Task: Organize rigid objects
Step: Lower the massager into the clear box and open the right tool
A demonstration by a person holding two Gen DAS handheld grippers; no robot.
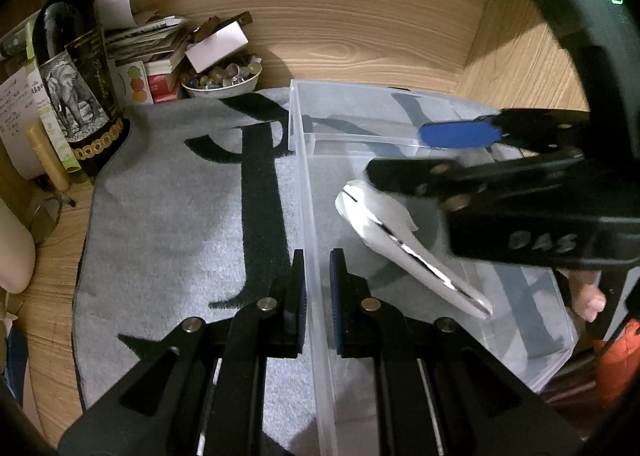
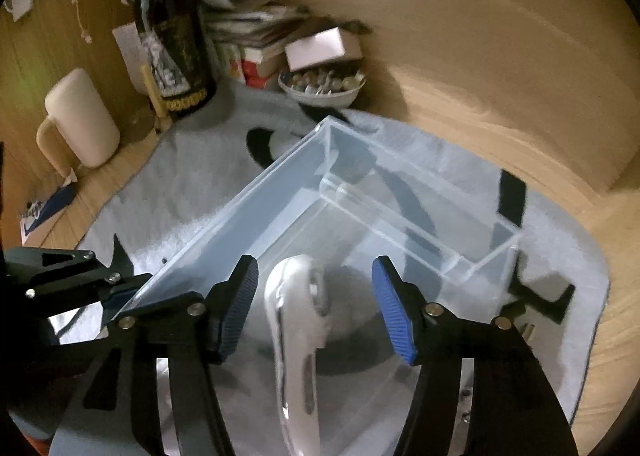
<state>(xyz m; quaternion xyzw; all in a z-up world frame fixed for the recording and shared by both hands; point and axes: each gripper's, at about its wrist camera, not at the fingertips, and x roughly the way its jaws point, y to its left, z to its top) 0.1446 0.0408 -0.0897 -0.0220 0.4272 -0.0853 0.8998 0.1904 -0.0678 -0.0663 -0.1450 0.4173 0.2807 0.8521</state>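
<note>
Left gripper [image 1: 318,302]: matte black linkage arms, angular, with slotted cut-outs; round silver rivets at the joints; blue ribbed pads on the inner faces of the fingers [image 1: 337,296]. Right gripper [image 2: 315,308]: same black build, silver pivot pins, bright blue ridged pads. From the left wrist view its body carries pale raised letters, blurred, and a green indicator light glows on the dark housing above.

A wood-grain desk surface [image 1: 360,16] is being covered by a grey towel [image 1: 168,216] with black lettering. Clutter is being kept along the far edge: a dark wine bottle [image 1: 76,68], stacked papers [image 1: 148,36], a bowl of small objects [image 1: 222,80], a cream mug [image 2: 80,120]. Dim, warm light is being cast.
</note>
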